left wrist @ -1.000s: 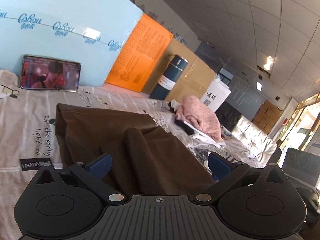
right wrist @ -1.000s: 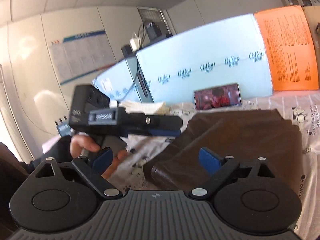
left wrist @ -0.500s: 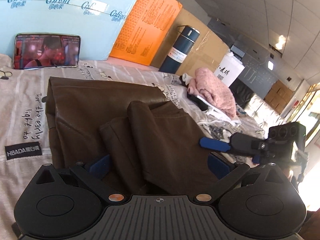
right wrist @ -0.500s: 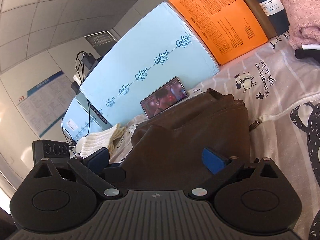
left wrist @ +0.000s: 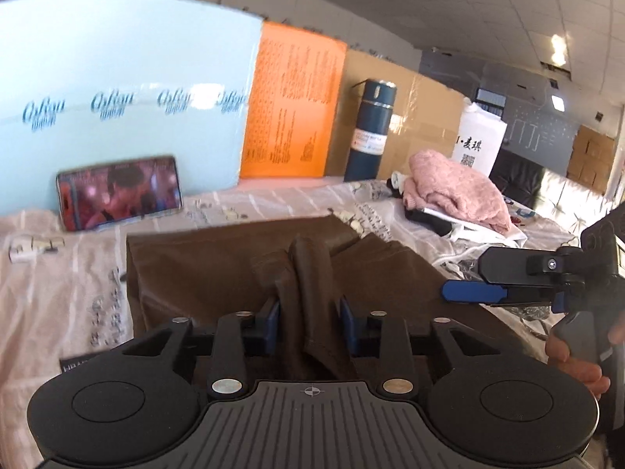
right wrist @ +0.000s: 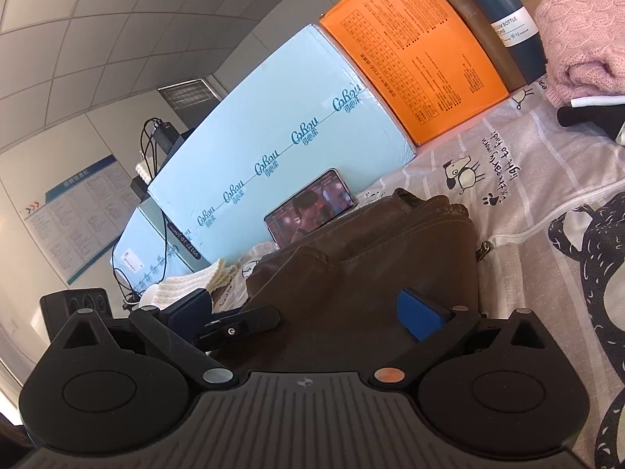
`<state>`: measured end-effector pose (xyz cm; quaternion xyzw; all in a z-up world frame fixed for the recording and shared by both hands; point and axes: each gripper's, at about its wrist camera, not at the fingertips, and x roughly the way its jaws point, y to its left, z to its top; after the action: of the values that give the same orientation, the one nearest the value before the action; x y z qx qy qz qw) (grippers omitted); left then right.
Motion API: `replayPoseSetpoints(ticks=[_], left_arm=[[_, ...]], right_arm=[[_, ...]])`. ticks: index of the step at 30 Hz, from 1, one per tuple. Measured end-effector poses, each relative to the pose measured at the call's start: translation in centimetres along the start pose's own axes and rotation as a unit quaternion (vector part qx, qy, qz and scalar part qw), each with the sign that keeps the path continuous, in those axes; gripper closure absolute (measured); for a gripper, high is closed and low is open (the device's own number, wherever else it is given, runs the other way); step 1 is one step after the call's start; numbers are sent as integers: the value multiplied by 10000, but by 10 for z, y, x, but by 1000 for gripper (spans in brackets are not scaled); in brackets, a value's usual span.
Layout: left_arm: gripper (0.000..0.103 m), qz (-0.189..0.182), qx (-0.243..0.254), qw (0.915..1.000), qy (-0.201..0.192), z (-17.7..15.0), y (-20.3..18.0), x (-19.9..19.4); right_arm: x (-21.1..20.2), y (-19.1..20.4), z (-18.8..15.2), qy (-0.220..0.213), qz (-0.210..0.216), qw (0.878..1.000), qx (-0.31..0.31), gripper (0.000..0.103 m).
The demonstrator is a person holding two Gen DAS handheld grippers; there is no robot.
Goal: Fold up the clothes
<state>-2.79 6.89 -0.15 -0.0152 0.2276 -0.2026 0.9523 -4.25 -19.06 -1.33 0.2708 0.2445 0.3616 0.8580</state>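
Observation:
A brown garment point(left wrist: 218, 269) lies partly folded on the printed bedsheet point(left wrist: 50, 297). My left gripper point(left wrist: 310, 322) is closing on a raised fold of the garment at its near edge. The cloth bunches between both blue pads point(left wrist: 272, 320). In the right wrist view the garment point(right wrist: 367, 269) is a layered heap. My right gripper point(right wrist: 308, 312) hovers over its near side with jaws wide and still opening; cloth lies below them, nothing pinched. That right gripper point(left wrist: 465, 277) also shows at the right of the left wrist view, held by a hand point(left wrist: 574, 363).
A phone point(left wrist: 119, 193) leans on a pale blue board point(left wrist: 117, 90), with an orange board point(left wrist: 293, 105) and a dark blue bottle point(left wrist: 371, 129) to its right. Pink knitwear point(left wrist: 457, 191) is piled at right. A cream knit point(right wrist: 187, 283) lies left of the garment.
The left jaws have gone from wide open to pinching a ridge of brown cloth. The left view has swung and levelled; the right gripper sits closer beside the garment's right edge.

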Motion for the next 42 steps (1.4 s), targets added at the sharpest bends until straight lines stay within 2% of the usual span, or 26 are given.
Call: replayPoseSetpoints(ticks=[1,3,6,8,11,12,13,15,17,19,23,30,33,35,38,42], left_arm=[[74,92,253,9996,-102,1,-5,-2],[73,243,622,9978,-18,1,-9,2],[65,401,648,9964,376,-6,-3,16],[63,425,592,9965,419,-7,0,17],[45,394,362,9982,256,-1,7,5],[36,375,232,9989,176,1,12,-1],[25,363,107,9992,96,2,16,-6],[12,490,-7,9988,-23,3,23,-17],[8,533,-52,9985,-97,2,30,-27],[0,465,-204,9986,-142,-1,38,-36],[0,364,-753,9964,-105,-10,54,-43],[0,-272,-1564,9851,656,-24,72,-26],[0,-516,-1833,9784,806,-26,80,-21],[0,-824,-2201,9689,778,-28,90,-19],[0,-1413,-2745,9481,758,-31,103,-10],[0,-1793,-2566,9462,817,-27,92,5]], right_arm=[[-1,0,0,-53,7,10000,-8,0],[-4,1,1,-132,14,9999,-10,0],[-5,0,2,-178,-10,9998,5,0],[-4,0,2,-167,-59,9998,9,0],[-3,0,1,-150,-132,9998,14,0],[-3,0,1,-144,-157,9998,16,0],[-6,-1,2,-270,-236,9994,24,0],[-10,-4,3,-488,-453,9977,92,0],[-12,-11,5,-577,-691,9956,277,0],[-12,-19,6,-563,-857,9934,506,0],[-10,-30,8,-448,-1093,9895,834,0],[-4,-29,7,-196,-1123,9909,719,0],[5,-26,11,323,-1072,9922,542,0],[12,-24,14,667,-898,9925,489,0],[19,-30,23,1045,-620,9902,681,0],[29,-40,32,1302,-186,9864,982,0]])
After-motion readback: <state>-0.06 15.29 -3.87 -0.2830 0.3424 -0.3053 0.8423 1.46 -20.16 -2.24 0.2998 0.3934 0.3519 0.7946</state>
